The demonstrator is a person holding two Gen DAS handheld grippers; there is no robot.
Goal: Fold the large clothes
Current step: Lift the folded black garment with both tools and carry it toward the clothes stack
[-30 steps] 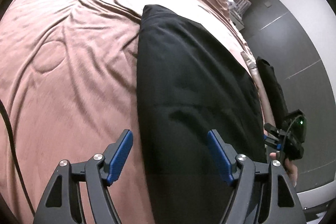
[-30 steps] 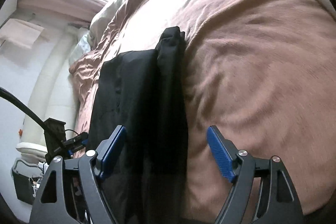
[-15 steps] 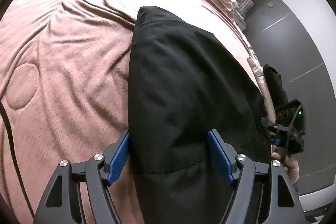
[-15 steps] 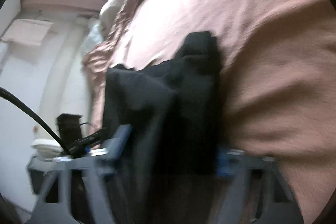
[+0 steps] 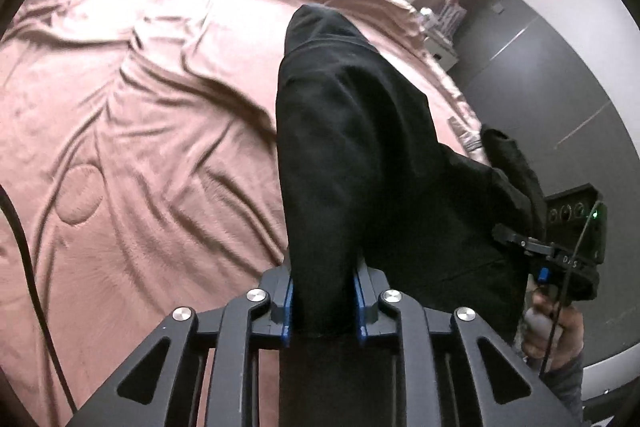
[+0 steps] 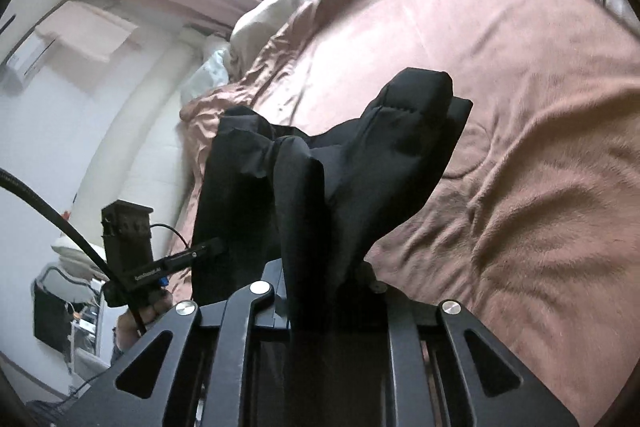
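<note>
**Near edge pinched, ready to fold**

With both grippers' jaws having just closed, the left gripper [image 5: 322, 301] and right gripper [image 6: 326, 291] each clamp the black garment [image 5: 360, 155] lying on the pink bedspread [image 5: 140, 147]; next, probably carry that edge toward the far end together, evenly; bedspread wrinkles and a trailing cable [image 5: 24, 267] may snag.

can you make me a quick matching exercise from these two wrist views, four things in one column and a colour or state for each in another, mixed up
Things:
1. left hand-held gripper
2. garment
3. bedspread
4. cable

Descriptions:
A. pinkish brown, wrinkled, spread over the bed
B. black cloth, near end lifted off the bed
C. thin, dark, running down the left edge of the left wrist view
D. blue pads closed on a fold of black cloth

Pairs: 1-D, 2-B, 3-A, 4-C
</note>
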